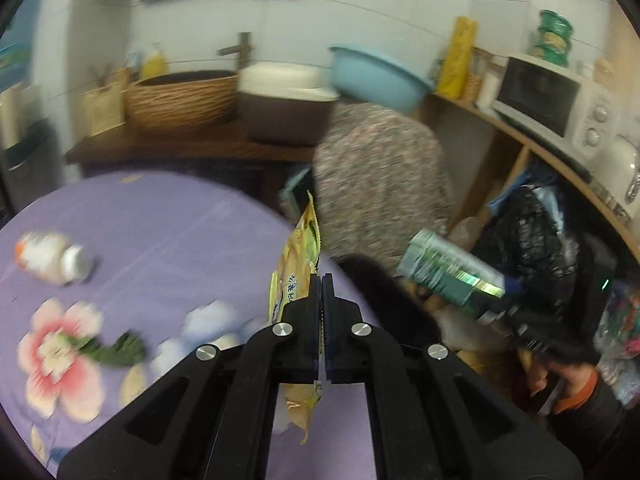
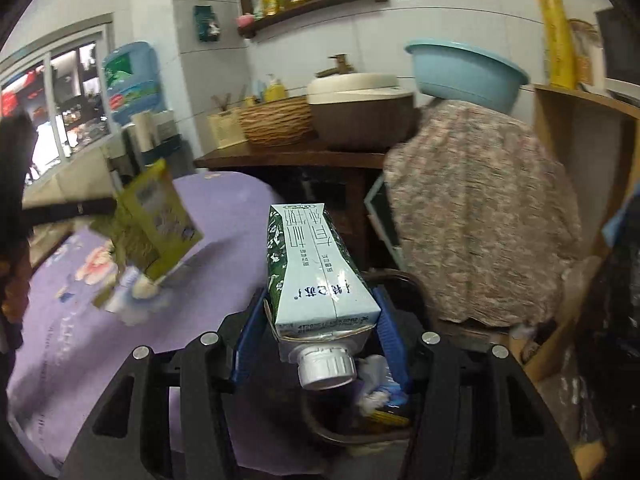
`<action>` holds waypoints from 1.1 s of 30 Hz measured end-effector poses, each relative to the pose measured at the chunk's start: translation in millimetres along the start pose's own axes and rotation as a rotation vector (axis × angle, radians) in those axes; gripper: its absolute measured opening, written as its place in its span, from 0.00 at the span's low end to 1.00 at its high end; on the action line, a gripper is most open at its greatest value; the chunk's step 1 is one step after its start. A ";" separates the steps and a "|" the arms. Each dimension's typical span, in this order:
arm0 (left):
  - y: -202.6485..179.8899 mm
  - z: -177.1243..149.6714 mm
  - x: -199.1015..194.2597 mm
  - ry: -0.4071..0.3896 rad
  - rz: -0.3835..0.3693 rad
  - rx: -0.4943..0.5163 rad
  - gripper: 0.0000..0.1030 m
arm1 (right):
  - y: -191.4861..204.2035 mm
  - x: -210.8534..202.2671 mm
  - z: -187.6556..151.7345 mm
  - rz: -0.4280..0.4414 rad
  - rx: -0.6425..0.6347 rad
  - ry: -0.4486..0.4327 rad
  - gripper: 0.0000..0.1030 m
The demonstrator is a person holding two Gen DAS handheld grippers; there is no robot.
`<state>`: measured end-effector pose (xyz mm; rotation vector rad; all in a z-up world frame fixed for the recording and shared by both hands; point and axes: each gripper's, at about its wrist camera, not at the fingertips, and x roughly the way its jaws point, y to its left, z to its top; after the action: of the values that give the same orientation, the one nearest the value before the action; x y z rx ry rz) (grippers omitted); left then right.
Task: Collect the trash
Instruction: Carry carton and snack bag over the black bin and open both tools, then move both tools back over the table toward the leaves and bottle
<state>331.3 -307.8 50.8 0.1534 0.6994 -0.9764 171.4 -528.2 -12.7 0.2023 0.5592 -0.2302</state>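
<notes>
Left gripper point(image 1: 321, 280): jaws pressing together on a yellow wrapper point(image 1: 298, 256), gripping it edge-on and lifting it clear above the purple cloth point(image 1: 160, 220) of the table; wrapper sticking up past the fingertips and hanging down below them. In the right wrist view, the same wrapper point(image 2: 156, 216) showing at the left, hanging off the dark left gripper above the cloth point(image 2: 224, 208), motion-blurred. Right gripper point(image 2: 320, 300): jaws standing half apart, blue pads clamping a green-and-white carton point(image 2: 316, 272) by its sides, white cap point(image 2: 326, 368) pointing near, toward the camera, far end tilting away. Carton hanging over a dark bin point(image 2: 404, 284) beside the table's right edge; crumpled white and blue scraps point(image 2: 376, 384) lying inside the bin. In the left wrist view, carton point(image 1: 448, 276) appearing at the right, off the table, in the right gripper point(image 1: 504, 312), with a hand point(image 1: 572, 376) near the frame's edge behind it. Lying on the cloth at far left: a small white bottle point(image 1: 52, 256) on its side, blurred. Standing beyond the table: wooden counter point(image 1: 180, 148) carrying a wicker basket point(image 1: 180, 100) and a brown-and-white basin point(image 1: 288, 108); a blue tub point(image 1: 380, 76) resting atop a patterned cover point(image 1: 380, 180); a microwave point(image 1: 540, 96) sitting on a shelf at far right.
</notes>
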 end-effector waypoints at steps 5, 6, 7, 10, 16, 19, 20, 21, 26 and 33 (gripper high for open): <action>-49.7 33.8 71.8 0.068 -0.131 -0.012 0.01 | -32.2 6.4 -25.8 -0.105 0.010 0.039 0.51; -58.4 36.1 86.6 0.087 -0.144 -0.013 0.01 | -35.7 9.7 -29.3 -0.114 0.016 0.049 0.51; -65.5 37.2 101.9 0.107 -0.149 -0.013 0.01 | -39.8 13.5 -34.6 -0.121 0.026 0.062 0.51; -84.4 31.9 146.9 0.174 -0.145 -0.001 0.01 | -51.2 30.3 -47.7 -0.133 0.052 0.104 0.51; -96.0 9.4 205.1 0.277 -0.111 -0.007 0.01 | -65.9 73.1 -69.8 -0.146 0.085 0.194 0.51; -98.6 -0.9 225.3 0.322 -0.090 -0.008 0.01 | -70.5 91.6 -80.4 -0.147 0.105 0.228 0.51; -98.3 -3.8 231.8 0.331 -0.074 -0.011 0.01 | -71.9 97.1 -84.6 -0.144 0.114 0.234 0.52; -97.1 -5.7 235.2 0.337 -0.062 -0.013 0.01 | -73.1 102.7 -88.5 -0.133 0.125 0.242 0.52; -86.8 -10.5 244.8 0.385 -0.043 -0.062 0.07 | -72.7 122.5 -105.3 -0.125 0.155 0.281 0.63; -62.8 5.1 188.0 0.201 -0.091 -0.139 0.81 | -69.0 97.7 -110.8 -0.134 0.164 0.240 0.65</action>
<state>351.6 -478.6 -47.9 0.0990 0.9631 -1.0040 177.9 -582.0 -166.5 0.3549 0.7939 -0.3859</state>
